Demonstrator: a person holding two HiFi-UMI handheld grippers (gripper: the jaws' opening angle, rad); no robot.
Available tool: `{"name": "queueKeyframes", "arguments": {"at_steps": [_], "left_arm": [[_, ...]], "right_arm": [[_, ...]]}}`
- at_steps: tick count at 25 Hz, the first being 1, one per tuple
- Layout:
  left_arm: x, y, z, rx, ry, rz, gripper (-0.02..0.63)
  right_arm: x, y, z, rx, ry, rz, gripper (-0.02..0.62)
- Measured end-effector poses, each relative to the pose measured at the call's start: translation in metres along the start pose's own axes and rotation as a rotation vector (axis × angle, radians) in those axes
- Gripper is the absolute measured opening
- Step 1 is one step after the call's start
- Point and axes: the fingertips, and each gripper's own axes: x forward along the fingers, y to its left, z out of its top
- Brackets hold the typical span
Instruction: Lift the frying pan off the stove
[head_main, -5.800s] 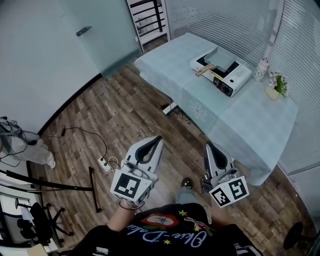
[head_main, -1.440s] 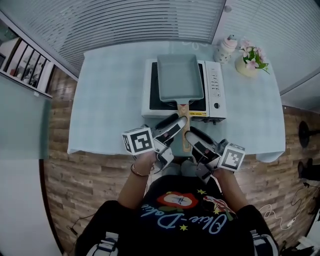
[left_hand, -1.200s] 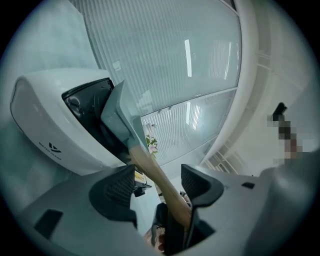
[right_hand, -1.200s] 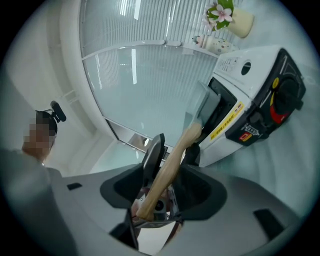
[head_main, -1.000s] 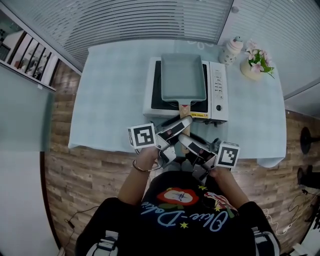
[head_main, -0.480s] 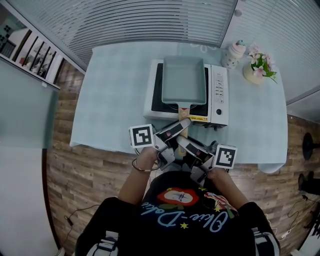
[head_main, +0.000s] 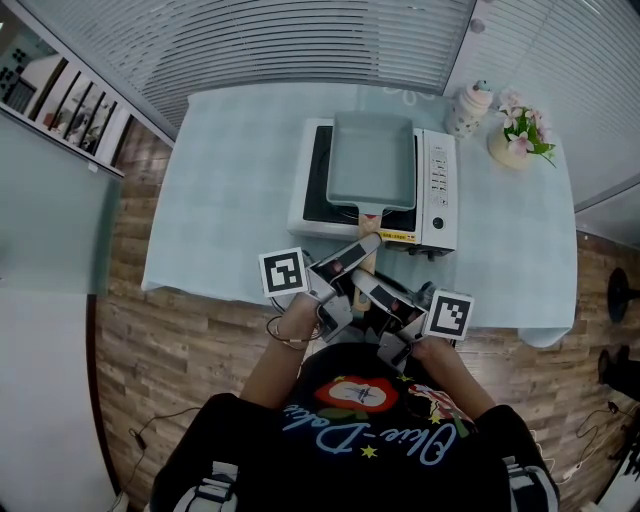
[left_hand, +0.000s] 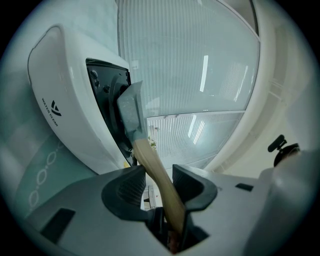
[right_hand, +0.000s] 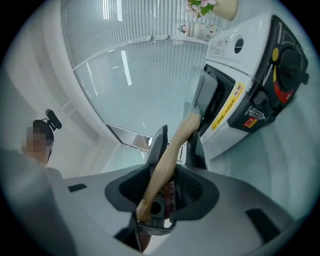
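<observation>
Find the frying pan (head_main: 371, 160), a shallow grey-green rectangle, sitting flat on the dark top of the white stove (head_main: 437, 180), mid-desk (head_main: 220, 190), with its wooden handle (left_hand: 152, 165) reaching over the near edge toward the person. Expect a rigid metal body, probably fairly heavy and weighted away from the grip, so likely to droop at the far end once raised. Expect the smooth, rounded wood to twist or slip under a loose hold. Take hold on the handle and nowhere else, and see that done already: left gripper (left_hand: 159, 184) closed about the wood, with the handle crossing slantwise between the ribbed pads and touching both, and right gripper (right_hand: 163, 187) clamped on the same handle at its free end, butt deep in the throat. Judge two grips along one handle a fair guard against tipping. Look to the head view for the layout: pan squarely over the burner, a flower pot (head_main: 512, 148) and a small jar (head_main: 470, 105) at the desk's far right, apart from the stove. Look to the gripper views for what the marker cubes hide there: pads against wood and, from the right gripper view, the left gripper's dark jaw tips further up the handle, plus the stove's knob (right_hand: 282, 65).
</observation>
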Motion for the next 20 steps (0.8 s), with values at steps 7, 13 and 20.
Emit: {"name": "queueKeyframes", "arguments": {"at_steps": [7, 13, 20], "left_arm": [[0.001, -0.018, -0.003, 0.02, -0.016, -0.013, 0.154], [0.004, -0.034, 0.008, 0.068, -0.03, -0.028, 0.153], [0.002, -0.071, 0.01, 0.146, -0.051, -0.043, 0.155]], "right_arm": [[-0.004, 0.016, 0.002, -0.035, -0.007, 0.02, 0.144], [0.003, 0.03, 0.011, -0.068, -0.006, 0.054, 0.146], [0.004, 0.063, 0.014, -0.108, 0.0, 0.109, 0.149]]}}
